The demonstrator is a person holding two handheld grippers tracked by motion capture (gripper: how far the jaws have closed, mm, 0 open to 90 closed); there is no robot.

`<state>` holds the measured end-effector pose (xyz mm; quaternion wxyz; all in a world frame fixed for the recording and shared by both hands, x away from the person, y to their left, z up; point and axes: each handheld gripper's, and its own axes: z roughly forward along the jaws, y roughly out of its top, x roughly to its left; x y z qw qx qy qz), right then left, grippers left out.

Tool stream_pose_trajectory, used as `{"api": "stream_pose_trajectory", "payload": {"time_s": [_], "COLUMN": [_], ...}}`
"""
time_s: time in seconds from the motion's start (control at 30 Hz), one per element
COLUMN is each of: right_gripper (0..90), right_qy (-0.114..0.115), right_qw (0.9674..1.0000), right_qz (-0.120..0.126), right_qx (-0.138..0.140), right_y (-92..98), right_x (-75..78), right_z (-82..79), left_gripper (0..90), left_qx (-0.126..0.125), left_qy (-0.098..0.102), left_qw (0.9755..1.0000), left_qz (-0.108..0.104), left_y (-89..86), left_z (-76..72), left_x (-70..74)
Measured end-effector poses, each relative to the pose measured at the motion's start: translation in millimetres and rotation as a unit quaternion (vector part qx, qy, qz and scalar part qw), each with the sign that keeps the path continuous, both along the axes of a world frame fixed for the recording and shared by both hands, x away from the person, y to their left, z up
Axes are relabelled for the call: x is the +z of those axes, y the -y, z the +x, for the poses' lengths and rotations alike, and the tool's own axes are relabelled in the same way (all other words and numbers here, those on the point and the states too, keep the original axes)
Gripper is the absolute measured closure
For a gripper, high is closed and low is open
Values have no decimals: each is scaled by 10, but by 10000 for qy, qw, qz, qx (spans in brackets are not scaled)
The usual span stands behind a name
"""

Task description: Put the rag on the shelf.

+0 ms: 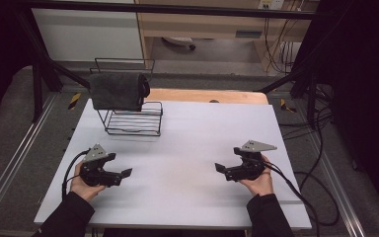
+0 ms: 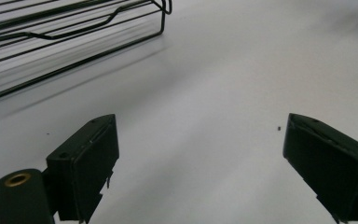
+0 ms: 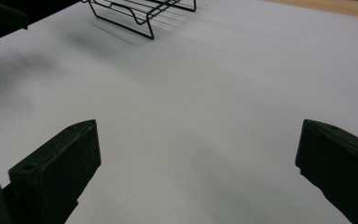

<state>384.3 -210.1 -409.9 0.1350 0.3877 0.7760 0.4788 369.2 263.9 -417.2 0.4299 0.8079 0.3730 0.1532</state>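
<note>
A black wire rack [image 1: 133,121] stands at the back left of the white table [image 1: 192,128], with a dark grey towel [image 1: 116,91] draped over its raised back. My left gripper [image 1: 126,173] lies low near the front left, pointing right, open and holding nothing. My right gripper [image 1: 220,168] sits near the front right, pointing left toward it, also open with nothing in it. In the left gripper view the jaws of the left gripper [image 2: 200,140] stand wide over bare table, the rack [image 2: 51,37] at upper left. The right gripper [image 3: 198,140] is likewise wide apart, the rack [image 3: 140,14] far off.
A wooden surface [image 1: 207,95] adjoins the table's far edge. Black cables [image 1: 321,148] trail over the floor at the right. Dark frame posts [image 1: 42,74] rise at the back corners. The left gripper's body [image 3: 0,18] appears at the top left of the right gripper view.
</note>
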Motion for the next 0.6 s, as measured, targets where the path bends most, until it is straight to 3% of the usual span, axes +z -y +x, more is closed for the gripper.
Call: {"api": "stream_pose_trajectory", "payload": {"time_s": [0.43,0.6], "right_gripper": [5,5], "right_qy": [-143,-190], "right_qw": [9996,9992], "right_qz": [122,130], "right_qx": [-228,-313], "right_y": [568,695], "right_x": [-307,-393], "right_z": [-219,-305], "left_gripper": [106,110], "left_qx": [-29,-72], "left_qy": [-88,-65], "left_qw": [9999,9999], "left_qz": [78,140], "left_y": [-37,-40], "left_z": [-11,-29], "left_x": [-121,-169]}}
